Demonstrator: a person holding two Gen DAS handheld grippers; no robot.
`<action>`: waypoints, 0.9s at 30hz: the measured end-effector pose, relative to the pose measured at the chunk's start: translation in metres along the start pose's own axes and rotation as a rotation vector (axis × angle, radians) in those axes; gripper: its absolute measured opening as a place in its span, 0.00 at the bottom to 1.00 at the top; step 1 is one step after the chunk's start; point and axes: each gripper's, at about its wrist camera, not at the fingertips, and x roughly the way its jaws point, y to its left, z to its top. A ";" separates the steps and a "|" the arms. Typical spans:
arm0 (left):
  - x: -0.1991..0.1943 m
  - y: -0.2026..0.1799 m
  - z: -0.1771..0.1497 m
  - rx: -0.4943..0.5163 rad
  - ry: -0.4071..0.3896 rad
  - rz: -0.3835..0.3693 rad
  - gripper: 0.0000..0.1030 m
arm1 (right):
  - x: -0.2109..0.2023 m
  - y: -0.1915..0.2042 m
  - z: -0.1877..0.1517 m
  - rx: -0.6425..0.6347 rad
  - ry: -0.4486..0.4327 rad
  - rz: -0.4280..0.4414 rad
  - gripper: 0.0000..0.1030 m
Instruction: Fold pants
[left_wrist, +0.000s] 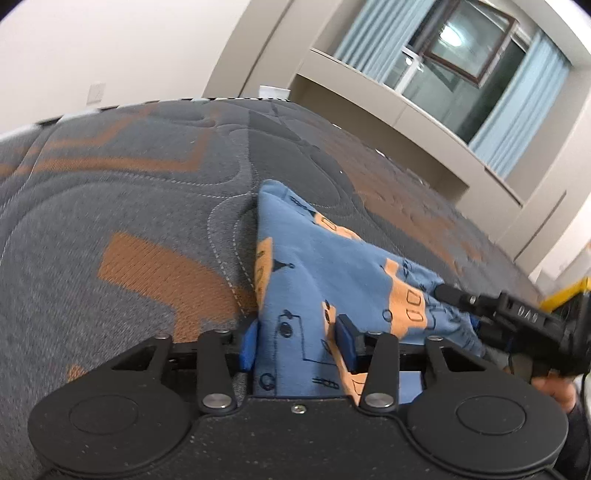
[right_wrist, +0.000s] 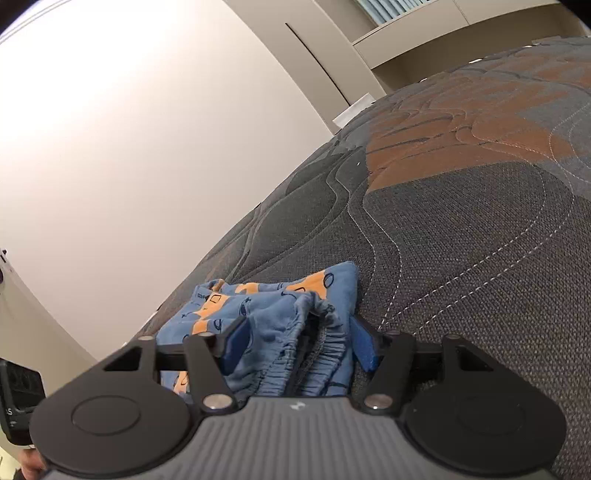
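The pants are small, blue with orange blocks and dark line drawings, lying on the quilted mattress. In the left wrist view my left gripper has its blue pads on either side of a fold of the pants, closed on the cloth. My right gripper shows at the right, clamped on the pants' other end. In the right wrist view my right gripper straddles the gathered elastic waistband of the pants, pads pressing the bunched fabric.
The grey and orange quilted mattress fills both views. A white wall, beige cabinets and a curtained window lie beyond the far edge. A person's hand holds the right gripper.
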 end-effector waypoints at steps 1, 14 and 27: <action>0.000 0.002 -0.001 -0.007 -0.002 -0.003 0.39 | 0.000 0.000 0.000 0.000 0.000 -0.013 0.44; -0.026 -0.037 0.011 0.033 -0.020 -0.002 0.17 | -0.048 0.021 -0.012 -0.006 -0.117 -0.022 0.16; -0.015 -0.129 -0.025 0.138 0.064 -0.197 0.18 | -0.177 0.010 -0.005 -0.039 -0.205 -0.175 0.16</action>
